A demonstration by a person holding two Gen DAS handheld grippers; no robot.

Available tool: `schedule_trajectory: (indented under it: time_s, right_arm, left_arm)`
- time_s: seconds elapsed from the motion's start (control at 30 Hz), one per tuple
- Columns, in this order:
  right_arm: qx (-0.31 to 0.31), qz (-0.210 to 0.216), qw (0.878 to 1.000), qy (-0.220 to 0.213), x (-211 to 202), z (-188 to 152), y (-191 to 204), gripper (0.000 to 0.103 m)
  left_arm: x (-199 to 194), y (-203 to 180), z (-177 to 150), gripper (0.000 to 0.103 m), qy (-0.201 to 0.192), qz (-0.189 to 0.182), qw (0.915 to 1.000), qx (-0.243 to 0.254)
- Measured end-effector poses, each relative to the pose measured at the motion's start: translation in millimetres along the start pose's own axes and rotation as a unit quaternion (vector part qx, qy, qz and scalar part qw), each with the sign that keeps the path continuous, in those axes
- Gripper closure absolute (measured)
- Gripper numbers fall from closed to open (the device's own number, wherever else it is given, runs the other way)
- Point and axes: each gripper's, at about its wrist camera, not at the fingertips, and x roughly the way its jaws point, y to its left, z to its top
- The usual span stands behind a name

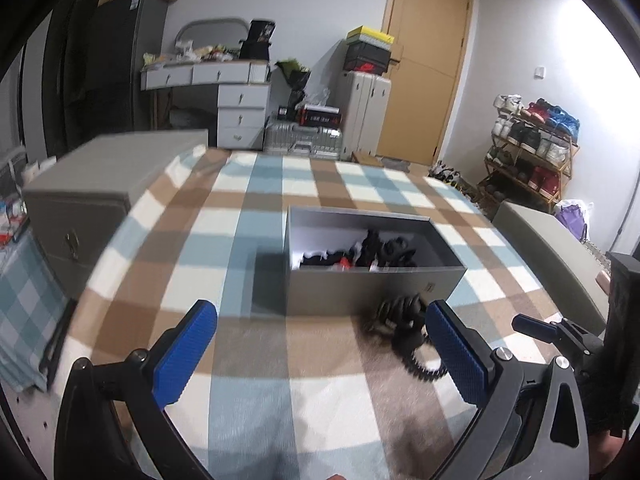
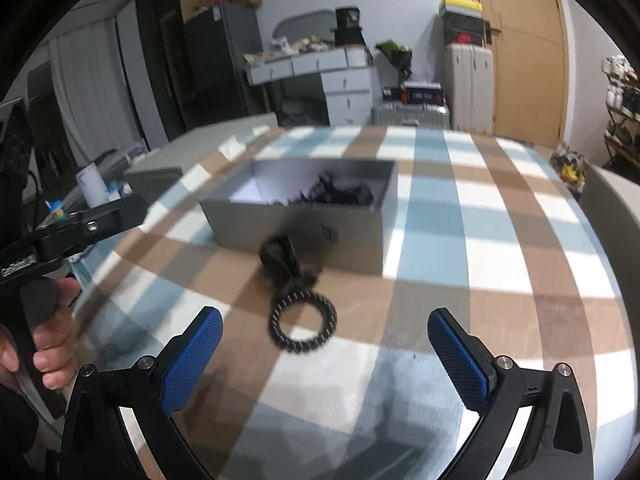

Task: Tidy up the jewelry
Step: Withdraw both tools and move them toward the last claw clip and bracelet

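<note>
My left tool [image 1: 320, 354] has its blue pads [image 1: 186, 354] spread wide with nothing between them, held low over the checked cloth [image 1: 248, 392] on the worktop. My right tool [image 2: 324, 360] is likewise spread apart and empty, its pads [image 2: 192, 360] hanging above the same cloth.

Just ahead of the right tool lies a black beaded ring [image 2: 303, 325], flat on the cloth, in line with the gap between its fingers but beyond their tips. It touches a dark tangle of jewelry [image 2: 282, 258] that lies right against the near wall of the grey box [image 2: 320, 232]. In the left view that same tangle [image 1: 400, 320] sits just beside the tip of the right-hand finger, between it and the box; blur keeps me from telling the pieces apart.

The box [image 1: 360, 292] is open-topped, and more dark pieces [image 1: 376, 254] are heaped inside it, with a few red spots among them.

At the left edge of the right view I see the hand [image 2: 52, 340] gripping the left tool's handle.
</note>
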Motion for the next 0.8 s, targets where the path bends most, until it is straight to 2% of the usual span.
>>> schedule_trajectory:
  time_s: [0.17,0.33,0.47,0.53,0.6,0.73,0.8]
  right_arm:
    - [0.009,-0.018,0.999,0.03,15,-2,-5,0.002]
    - [-0.014,-0.044,0.997,0.061,35,3,1,0.016]
    - [-0.05,-0.07,0.993,0.077,47,8,10,0.019]
    - [-0.062,-0.08,0.991,0.085,52,10,13,0.029]
    - [-0.065,-0.082,0.99,0.099,59,9,15,0.043]
    - [-0.073,-0.089,0.988,0.099,59,9,19,0.051]
    - [-0.084,-0.087,0.988,0.098,59,8,23,0.065]
  left_arm:
    - [0,7,-15,0.001,0.018,-0.006,0.9998,-0.009]
    - [2,14,-24,0.001,0.035,-0.007,0.9992,-0.021]
    - [2,17,-27,0.001,0.039,-0.007,0.999,-0.017]
    - [0,19,-29,0.001,0.037,-0.007,0.9991,-0.018]
    - [1,22,-30,0.001,0.04,-0.009,0.9989,-0.022]
    - [3,28,-31,0.001,0.045,-0.01,0.9985,-0.031]
    - [4,29,-31,0.001,0.047,-0.01,0.9983,-0.033]
